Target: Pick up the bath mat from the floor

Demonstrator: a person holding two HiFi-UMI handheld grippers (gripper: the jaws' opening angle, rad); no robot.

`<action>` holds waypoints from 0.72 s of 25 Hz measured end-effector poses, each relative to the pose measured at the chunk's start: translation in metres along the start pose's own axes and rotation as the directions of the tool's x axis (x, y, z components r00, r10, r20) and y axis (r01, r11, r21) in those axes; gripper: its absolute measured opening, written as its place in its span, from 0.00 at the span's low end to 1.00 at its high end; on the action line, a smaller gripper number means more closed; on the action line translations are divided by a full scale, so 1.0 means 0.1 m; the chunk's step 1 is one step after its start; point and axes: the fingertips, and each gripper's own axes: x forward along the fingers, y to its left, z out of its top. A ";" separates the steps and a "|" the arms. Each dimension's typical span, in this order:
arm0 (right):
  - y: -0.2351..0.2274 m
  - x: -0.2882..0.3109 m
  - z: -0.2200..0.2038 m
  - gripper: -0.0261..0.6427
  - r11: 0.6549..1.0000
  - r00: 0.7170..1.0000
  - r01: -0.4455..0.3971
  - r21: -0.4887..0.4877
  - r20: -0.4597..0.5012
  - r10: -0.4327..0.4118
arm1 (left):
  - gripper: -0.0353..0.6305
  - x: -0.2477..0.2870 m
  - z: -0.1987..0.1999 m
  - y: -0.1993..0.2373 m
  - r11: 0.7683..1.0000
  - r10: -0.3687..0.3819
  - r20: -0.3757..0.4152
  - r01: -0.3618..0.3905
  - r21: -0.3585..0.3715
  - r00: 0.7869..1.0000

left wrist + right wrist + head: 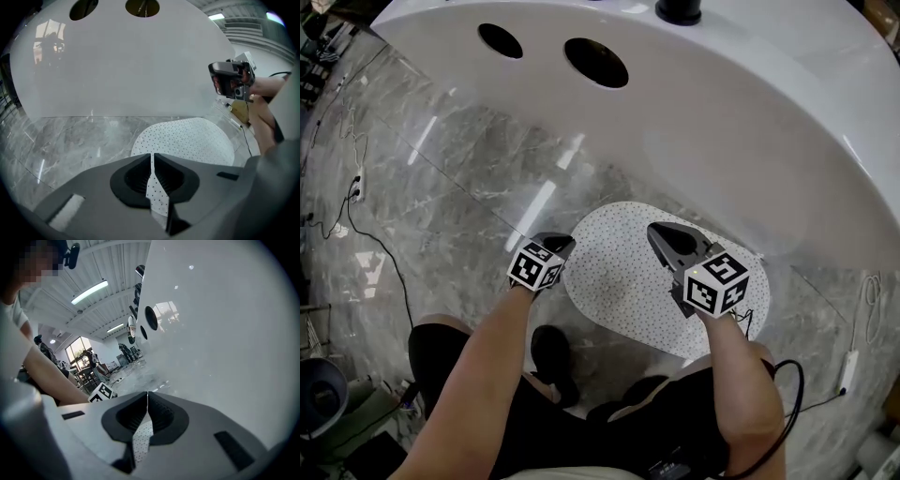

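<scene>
Nothing lifted yet: the bath mat (619, 281) lies flat on the floor (469, 178) just beside the bathtub (722, 112), caught by neither tool. Left gripper (556, 246): nosed steeply down at the mat's left end, out from the bathtub wall, jaws empty and closed to a sliver. Right gripper (661, 232): over the mat, held flatter and facing the bathtub wall, jaws together, empty.

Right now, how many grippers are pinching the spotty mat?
2. The left gripper is shut on the left edge of the bath mat; the right gripper is shut on it farther right.
</scene>
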 end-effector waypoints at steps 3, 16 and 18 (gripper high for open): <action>-0.05 -0.07 -0.04 0.05 1.000 1.000 0.012 0.004 -0.011 -0.012 | 0.08 0.11 -0.05 0.04 0.999 0.038 -0.015 -0.037 0.004 0.999; 0.12 -0.18 -0.04 0.05 0.998 1.000 -0.008 0.059 -0.003 0.008 | 0.12 0.28 -0.37 0.18 0.994 0.068 -0.057 -0.073 -0.076 0.996; 0.12 -0.21 -0.03 0.05 0.997 1.000 -0.008 0.079 0.006 0.008 | 0.14 0.32 -0.38 0.23 0.991 0.080 -0.047 -0.084 -0.104 0.996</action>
